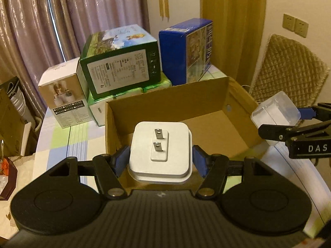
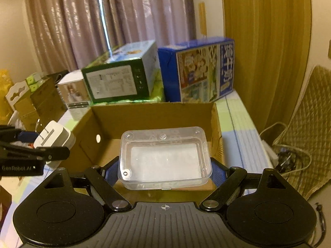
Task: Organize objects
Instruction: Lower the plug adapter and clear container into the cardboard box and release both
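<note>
Left wrist view: a white plug adapter [image 1: 160, 155] is held by the left tongs [image 1: 159, 161] above the cardboard box [image 1: 165, 99] (prongs outward), while a clear plastic case [image 2: 164, 158] is clamped by the right tongs [image 2: 165, 173], both apparently poised for dropping in.

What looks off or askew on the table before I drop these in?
Nothing spilled or damaged. The green box sits tilted on green packs behind the cardboard box. The charger in the left gripper and clear case in the right gripper look secure.
</note>
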Demonstrator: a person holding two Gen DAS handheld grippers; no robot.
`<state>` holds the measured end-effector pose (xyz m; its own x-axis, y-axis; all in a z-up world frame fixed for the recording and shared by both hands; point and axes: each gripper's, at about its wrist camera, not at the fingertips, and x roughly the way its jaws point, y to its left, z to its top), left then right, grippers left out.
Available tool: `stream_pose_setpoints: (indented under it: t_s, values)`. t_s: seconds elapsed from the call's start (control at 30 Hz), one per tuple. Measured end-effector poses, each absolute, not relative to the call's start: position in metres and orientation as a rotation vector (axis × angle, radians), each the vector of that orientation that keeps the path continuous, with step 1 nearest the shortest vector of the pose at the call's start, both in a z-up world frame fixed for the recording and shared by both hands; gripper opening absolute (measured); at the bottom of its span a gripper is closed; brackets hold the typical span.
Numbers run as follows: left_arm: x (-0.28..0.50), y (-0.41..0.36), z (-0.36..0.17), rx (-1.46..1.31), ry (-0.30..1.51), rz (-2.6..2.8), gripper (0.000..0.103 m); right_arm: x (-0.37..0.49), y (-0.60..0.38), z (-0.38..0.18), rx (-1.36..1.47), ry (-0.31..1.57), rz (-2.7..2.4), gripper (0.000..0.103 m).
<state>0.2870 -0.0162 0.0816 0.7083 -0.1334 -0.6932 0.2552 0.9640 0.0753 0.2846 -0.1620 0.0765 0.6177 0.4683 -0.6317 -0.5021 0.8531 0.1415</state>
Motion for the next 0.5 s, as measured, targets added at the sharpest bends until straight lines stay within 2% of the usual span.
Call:
stream_pose_setpoints:
  t_s: [0.4, 0.43, 0.5]
  values:
    - [0.338, -0.017, 0.042, 0.141, 0.807, -0.214, 0.061, 0.333, -0.146, 0.041, -0.047, 0.799, 0.527, 0.083]
    - [0.342, -0.019, 0.040, 0.147, 0.802, -0.210, 0.065, 0.335, -0.145, 0.040, -0.046, 0.803, 0.523, 0.083]
    - [0.347, -0.021, 0.038, 0.152, 0.782, -0.202, 0.080, 0.339, -0.146, 0.038, -0.043, 0.810, 0.518, 0.083]
